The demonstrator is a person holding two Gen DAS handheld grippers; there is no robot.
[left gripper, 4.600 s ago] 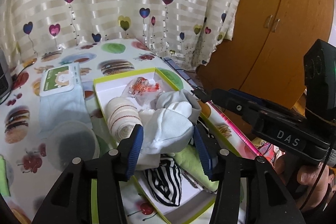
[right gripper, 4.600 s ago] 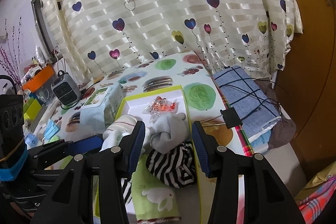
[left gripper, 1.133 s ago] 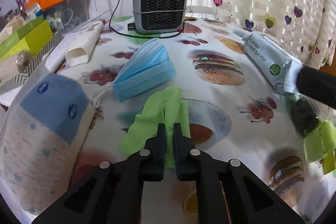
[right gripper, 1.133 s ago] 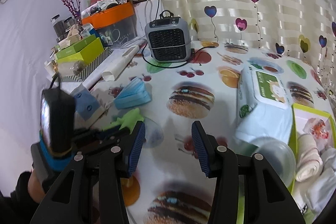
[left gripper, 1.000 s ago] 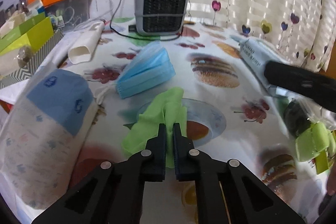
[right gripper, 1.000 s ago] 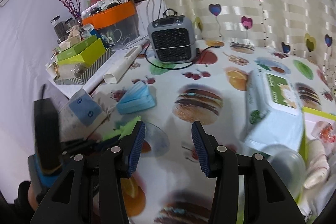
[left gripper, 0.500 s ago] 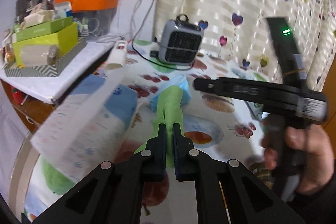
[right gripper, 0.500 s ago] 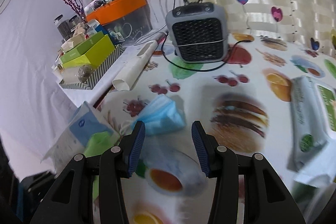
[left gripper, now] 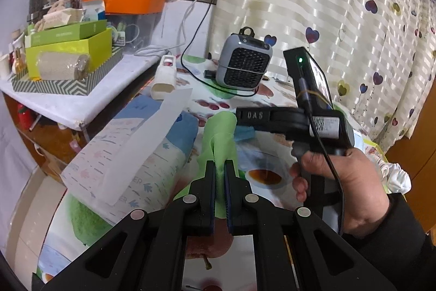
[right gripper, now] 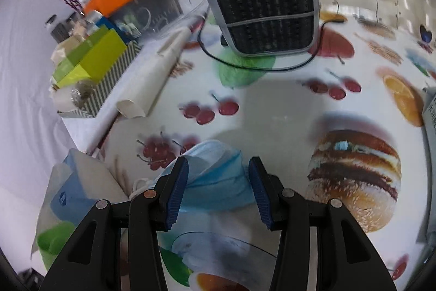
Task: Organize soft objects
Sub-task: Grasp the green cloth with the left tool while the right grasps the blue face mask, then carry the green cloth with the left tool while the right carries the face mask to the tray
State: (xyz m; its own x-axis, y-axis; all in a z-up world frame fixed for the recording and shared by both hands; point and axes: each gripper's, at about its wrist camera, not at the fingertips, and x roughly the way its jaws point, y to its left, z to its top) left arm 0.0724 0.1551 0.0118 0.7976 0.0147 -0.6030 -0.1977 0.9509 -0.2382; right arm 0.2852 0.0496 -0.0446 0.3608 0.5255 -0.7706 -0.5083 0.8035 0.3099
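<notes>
My left gripper (left gripper: 220,168) is shut on a green cloth (left gripper: 221,132) and holds it lifted above the table; a bit of that cloth also shows low left in the right wrist view (right gripper: 53,239). My right gripper (right gripper: 218,171) is open, its fingers on either side of a stack of blue face masks (right gripper: 215,176) that lies on the fruit-print tablecloth. In the left wrist view the right gripper's body (left gripper: 294,119) reaches in from the right over the masks, held by a hand (left gripper: 340,176).
A grey fan heater (right gripper: 264,2) with its cable stands behind the masks. A tissue pack (left gripper: 130,154) lies left. A white roll (right gripper: 152,78), green boxes (left gripper: 68,45) and an orange-lidded bin (left gripper: 125,2) crowd the left shelf. Socks (left gripper: 395,176) show far right.
My left gripper has lifted the green cloth off the table. My right gripper has come forward and down until its open fingers straddle the blue masks.
</notes>
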